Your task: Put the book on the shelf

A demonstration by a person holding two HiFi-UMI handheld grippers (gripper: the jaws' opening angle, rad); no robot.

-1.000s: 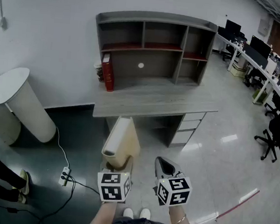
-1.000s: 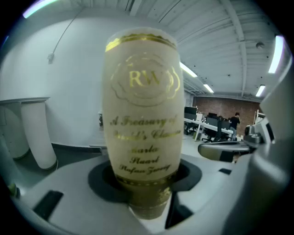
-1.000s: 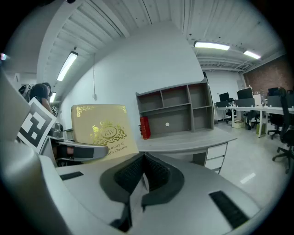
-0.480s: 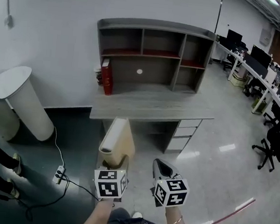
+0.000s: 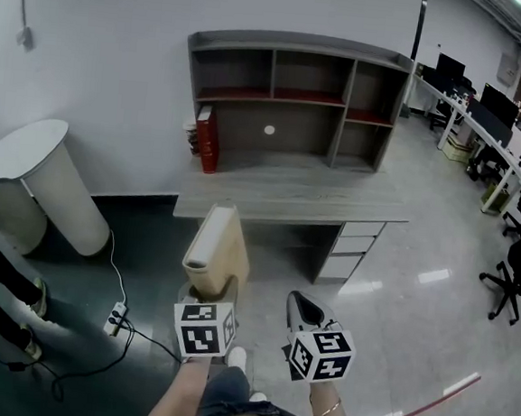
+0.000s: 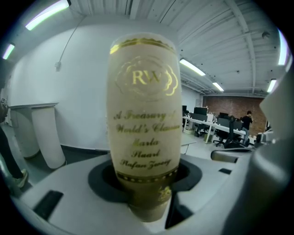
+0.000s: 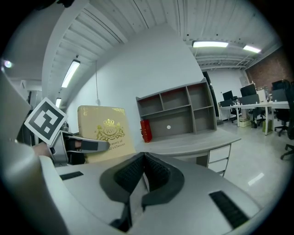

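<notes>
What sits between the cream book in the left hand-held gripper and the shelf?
Head view: only bare desk top lies between the book and the shelf; a red book stands off to its left.

A red book stands on the desk; power strip on floor.

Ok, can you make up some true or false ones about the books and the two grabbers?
1. The left gripper holds a cream book. True.
2. The right gripper holds a book too. False: its jaws are shut with nothing between them.
3. A red book stands upright on the desk. True.
4. The cream book sits on the shelf. False: it is in the left gripper, away from the desk.
</notes>
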